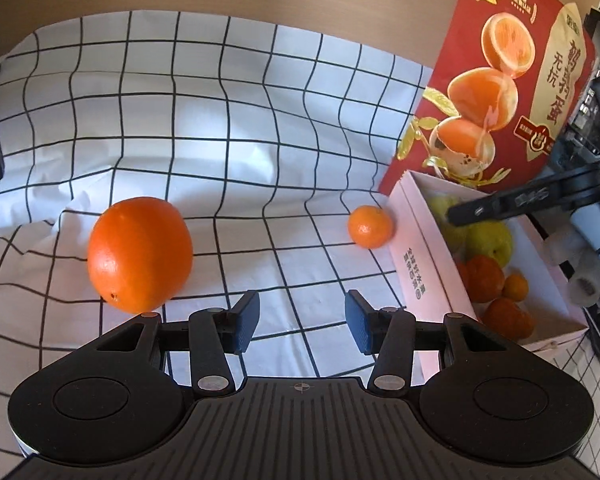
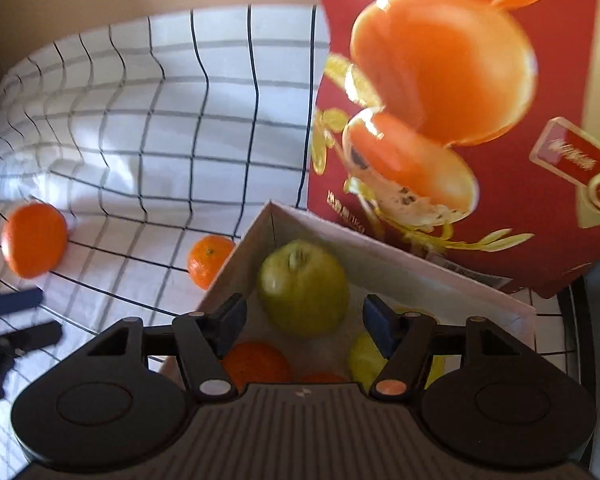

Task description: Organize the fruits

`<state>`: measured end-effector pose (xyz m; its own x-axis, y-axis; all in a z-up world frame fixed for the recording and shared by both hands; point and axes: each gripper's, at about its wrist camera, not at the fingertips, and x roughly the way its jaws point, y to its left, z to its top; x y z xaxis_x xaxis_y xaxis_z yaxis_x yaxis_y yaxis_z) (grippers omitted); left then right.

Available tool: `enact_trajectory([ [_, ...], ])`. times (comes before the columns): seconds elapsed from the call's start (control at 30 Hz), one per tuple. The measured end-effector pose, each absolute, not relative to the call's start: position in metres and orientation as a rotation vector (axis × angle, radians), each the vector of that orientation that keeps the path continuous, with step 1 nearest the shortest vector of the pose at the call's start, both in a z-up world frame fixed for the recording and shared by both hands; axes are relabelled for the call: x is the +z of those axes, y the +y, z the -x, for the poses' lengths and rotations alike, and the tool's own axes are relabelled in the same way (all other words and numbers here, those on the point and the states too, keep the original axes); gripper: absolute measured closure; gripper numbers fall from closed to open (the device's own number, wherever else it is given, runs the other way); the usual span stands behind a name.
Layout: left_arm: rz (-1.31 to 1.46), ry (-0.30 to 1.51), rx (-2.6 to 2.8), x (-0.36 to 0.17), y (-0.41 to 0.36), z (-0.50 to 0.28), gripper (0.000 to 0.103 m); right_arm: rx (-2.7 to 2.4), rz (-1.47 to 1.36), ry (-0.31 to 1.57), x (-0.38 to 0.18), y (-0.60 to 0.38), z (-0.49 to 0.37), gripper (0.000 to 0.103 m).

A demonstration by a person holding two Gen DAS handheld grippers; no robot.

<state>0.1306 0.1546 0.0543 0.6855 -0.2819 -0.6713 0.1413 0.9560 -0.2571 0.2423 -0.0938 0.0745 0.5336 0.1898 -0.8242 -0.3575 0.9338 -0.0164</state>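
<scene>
Box (image 2: 452,280) already holds apples and tangerines. My right gripper (image 2: 304,330) hangs over it, jaws apart, empty. Left gripper (image 1: 302,322) also open, empty. Orange (image 1: 140,254) and tangerine (image 1: 370,227) remain on cloth (image 1: 220,120).

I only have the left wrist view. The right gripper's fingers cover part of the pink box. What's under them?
Observer: A green apple sits in the pink box, just ahead of the right gripper.
Operator: Is it gripping that apple?
Observer: No. Its jaws stand open and empty, short of the apple.
Operator: Anything else green in there?
Observer: Yes, a second yellow-green fruit lies behind the gripper's right finger, partly hidden.
</scene>
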Motion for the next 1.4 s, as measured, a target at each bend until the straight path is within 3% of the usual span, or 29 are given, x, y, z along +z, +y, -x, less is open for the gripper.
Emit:
enact_trajectory([
  [0.33, 0.255, 0.712, -0.137, 0.069, 0.181, -0.124, 0.051, 0.409, 0.322, 0.762, 0.125, -0.069, -0.218, 0.041],
  [0.53, 0.259, 0.703, -0.120, 0.074, 0.196, -0.114, 0.051, 0.448, 0.442, 0.812, 0.090, -0.010, -0.231, 0.062],
  [0.9, 0.331, 0.691, -0.024, 0.071, 0.252, -0.083, 0.051, 0.316, 0.789, 0.947, 0.020, 0.052, -0.261, 0.062],
  [1.13, 0.311, 0.701, -0.025, 0.072, 0.261, -0.085, 0.051, 0.363, 0.695, 0.932, 0.043, 0.055, -0.234, 0.063],
  [1.4, 0.162, 0.700, -0.084, 0.093, 0.246, -0.134, 0.051, 0.609, 0.482, 0.881, 0.086, 0.055, -0.130, 0.063],
])
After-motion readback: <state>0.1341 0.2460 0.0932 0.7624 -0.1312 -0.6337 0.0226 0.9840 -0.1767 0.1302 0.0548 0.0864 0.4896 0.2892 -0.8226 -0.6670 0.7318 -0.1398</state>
